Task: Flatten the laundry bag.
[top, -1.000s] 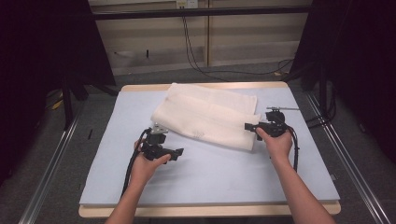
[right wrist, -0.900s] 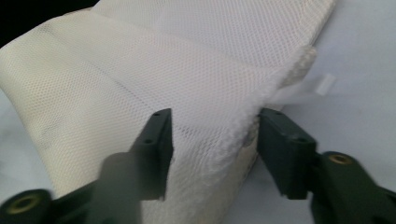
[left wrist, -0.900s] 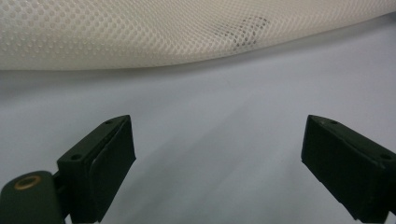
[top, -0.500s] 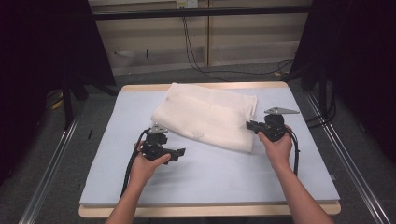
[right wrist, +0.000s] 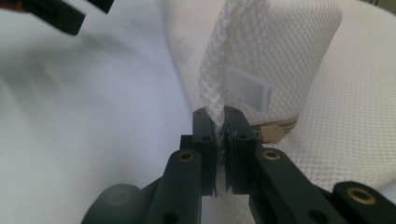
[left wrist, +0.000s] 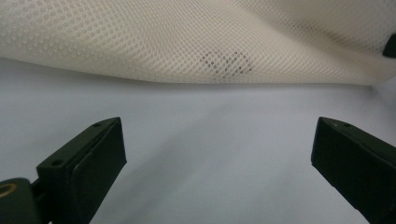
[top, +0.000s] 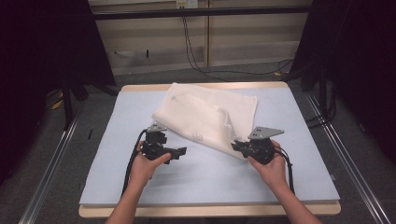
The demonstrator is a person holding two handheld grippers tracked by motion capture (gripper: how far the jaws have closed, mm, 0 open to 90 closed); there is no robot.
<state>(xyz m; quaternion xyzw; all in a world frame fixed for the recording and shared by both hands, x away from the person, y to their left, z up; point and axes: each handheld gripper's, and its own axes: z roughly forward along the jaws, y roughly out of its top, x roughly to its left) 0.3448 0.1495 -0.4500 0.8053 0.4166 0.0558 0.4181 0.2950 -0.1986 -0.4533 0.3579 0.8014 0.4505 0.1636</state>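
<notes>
A cream mesh cloth [top: 205, 116] lies folded on the pale blue table pad [top: 299, 154]. My right gripper [top: 236, 145] is at the cloth's near right corner. Its jaws have just closed and are shut on a raised edge of the mesh [right wrist: 220, 126], beside a white label [right wrist: 247, 91] and a beige zipper end [right wrist: 273, 133]. My left gripper [top: 180, 151] rests on the pad just short of the cloth's near edge [left wrist: 187, 42]. Its jaws [left wrist: 219, 163] have just opened wider and stand open with only bare pad between them.
The pad sits on a wooden table [top: 210, 211] with metal rails [top: 345, 154] on the floor at both sides. Cables [top: 196, 51] hang behind the far edge. My left gripper's jaws [right wrist: 65, 11] appear at the upper left of the right gripper view.
My right gripper has shut on the cloth's corner and moved toward the person and a little left, pulling that corner with it. The left hand has stayed put.
</notes>
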